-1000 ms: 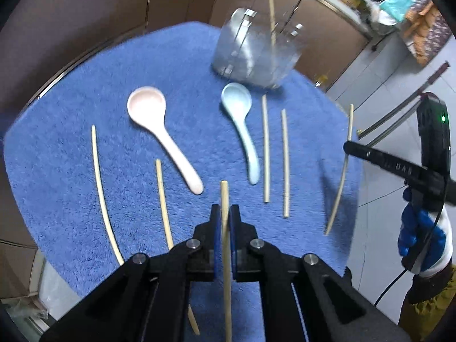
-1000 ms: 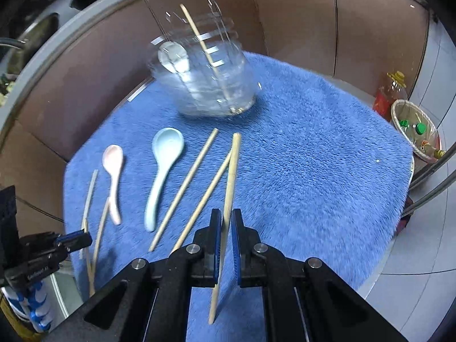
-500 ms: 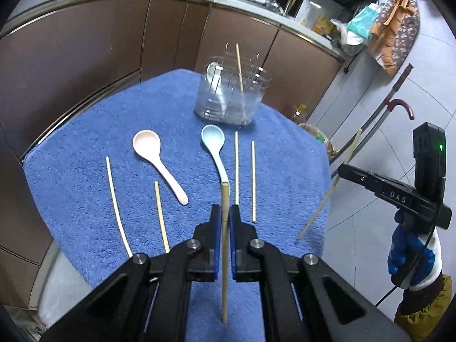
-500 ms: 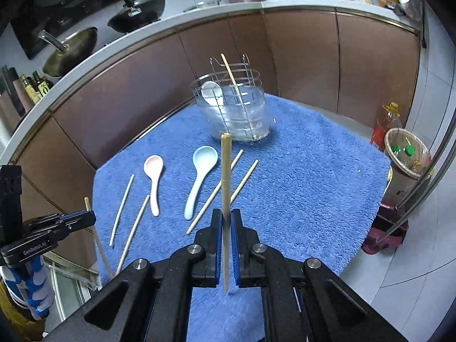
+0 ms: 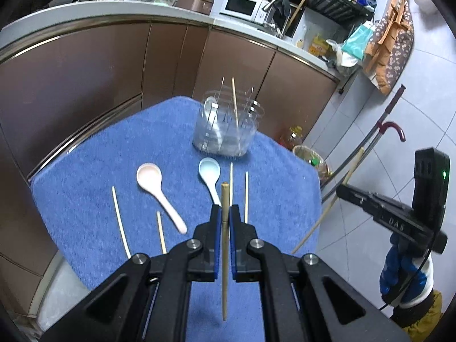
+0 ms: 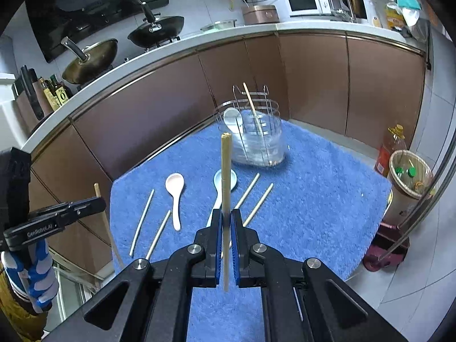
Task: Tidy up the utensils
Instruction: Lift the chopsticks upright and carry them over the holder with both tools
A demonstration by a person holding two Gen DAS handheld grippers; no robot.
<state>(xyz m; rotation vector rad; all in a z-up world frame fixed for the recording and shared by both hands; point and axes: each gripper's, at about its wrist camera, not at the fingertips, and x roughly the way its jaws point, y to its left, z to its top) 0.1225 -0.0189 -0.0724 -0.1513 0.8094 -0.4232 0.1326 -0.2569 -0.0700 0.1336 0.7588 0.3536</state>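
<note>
1. Kitchen cabinets (image 6: 171, 108) and a worktop with pans stand behind; in front is a table under a blue towel (image 5: 85, 199), with a clear utensil holder (image 5: 225, 131) at its far side. The holder already contains a white spoon (image 6: 232, 118) and one upright chopstick (image 6: 252, 108).

2. Left gripper (image 5: 225, 222): jaws closed on a chopstick (image 5: 224, 242), gripped about mid-length and carried clear of the towel, its tip pointing toward the holder.

3. Right gripper (image 6: 226, 228): jaws likewise closed on a second chopstick (image 6: 226, 185), also off the towel, with a long free length ahead of the pads.

4. On the towel: pink spoon (image 5: 155, 188), blue spoon (image 5: 209, 175), two chopsticks just right of the blue spoon (image 5: 238, 188), two more left of the pink one (image 5: 121, 222). I judge the task well short of done.

5. Risk: each stick is held by a narrow pinch on a smooth round shaft. A quick swing could let it pivot or slide in the pads, so the tip arrives off-line.

6. Risk: the holder has wire dividers and a raised rim. A tip striking wire instead of a gap could bend out of the grip or push the light holder across the towel.

7. Risk: both grippers are loaded and aimed at one opening. Going in together could cross the sticks or knock the one already standing there; I judge one at a time safer.

8. Risk: the left gripper's stick sits near the table's front edge; if it drops, it could roll off to the floor.
</note>
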